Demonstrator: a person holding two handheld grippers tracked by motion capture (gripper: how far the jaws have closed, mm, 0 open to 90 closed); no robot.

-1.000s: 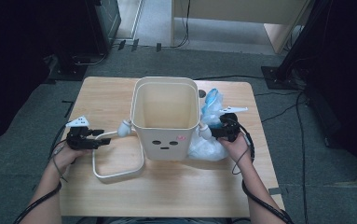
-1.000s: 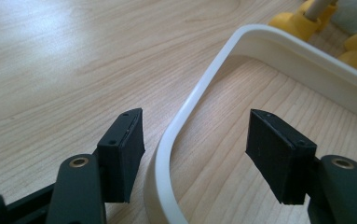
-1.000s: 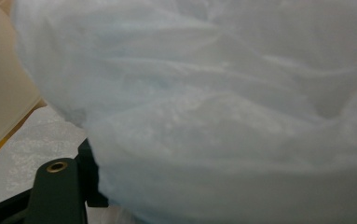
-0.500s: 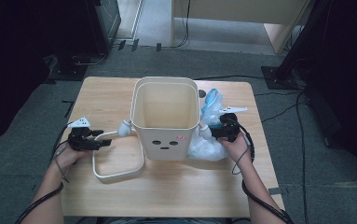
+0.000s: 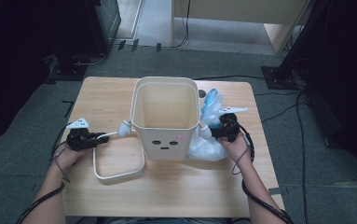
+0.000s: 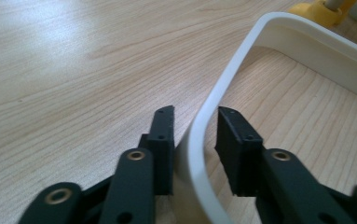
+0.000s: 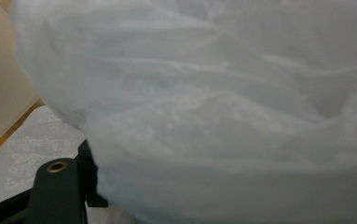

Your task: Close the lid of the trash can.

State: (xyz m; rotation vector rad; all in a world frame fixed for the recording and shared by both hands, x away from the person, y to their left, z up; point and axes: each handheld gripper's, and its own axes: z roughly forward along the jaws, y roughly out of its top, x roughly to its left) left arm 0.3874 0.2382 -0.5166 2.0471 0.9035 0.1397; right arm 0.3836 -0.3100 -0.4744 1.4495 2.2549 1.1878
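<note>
I'm holding my left gripper [image 6: 195, 135] astride the bin's white handle [image 6: 204, 140], jaws just closing, gap still showing, right gripper [image 5: 216, 133] buried in plastic bag [image 7: 223, 107], grip unclear, face-printed bin [image 5: 166, 119] standing mid-table [image 5: 111, 88], no readable writing.

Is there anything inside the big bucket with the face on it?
No, the bucket is empty in the high view, with its bare cream inside walls showing right down.
</note>
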